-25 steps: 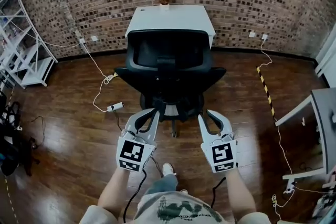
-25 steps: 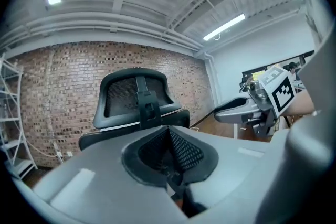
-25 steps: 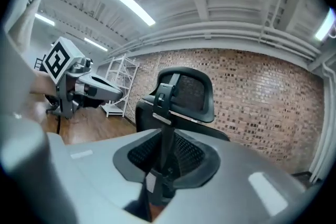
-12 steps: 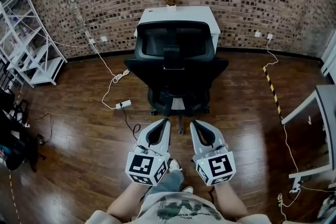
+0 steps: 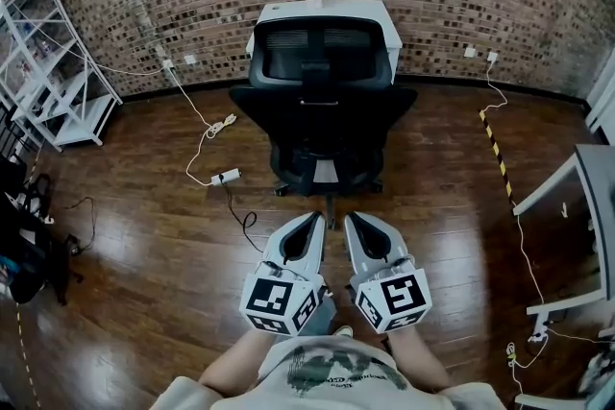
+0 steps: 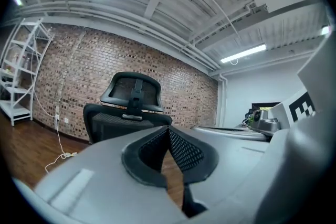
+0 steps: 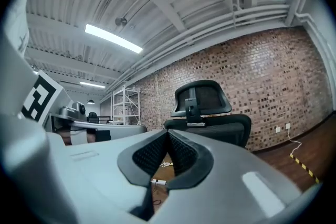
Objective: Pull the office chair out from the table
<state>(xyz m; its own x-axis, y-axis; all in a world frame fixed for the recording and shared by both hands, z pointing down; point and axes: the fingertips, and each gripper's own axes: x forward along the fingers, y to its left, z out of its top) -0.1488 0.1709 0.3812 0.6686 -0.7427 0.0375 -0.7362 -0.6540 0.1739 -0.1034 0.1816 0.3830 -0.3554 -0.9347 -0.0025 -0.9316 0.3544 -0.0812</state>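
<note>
By the brick wall the office chair is seen just clear of the worktop, pull judged prob. done; left gripper & right gripper are held closed, empty, well off it.

The black mesh-backed office chair blocks the straight way to the white table, leaving only a short strip of bare dark wooden floor between its wheeled base and the left gripper and right gripper. Left of the chair the floor is open but for a white power strip with trailing cables, up to white metal shelving; right of it, open up to a grey desk. The chair's back hides the table's front edge, so whether a gap lies between them is hard to tell.
</note>
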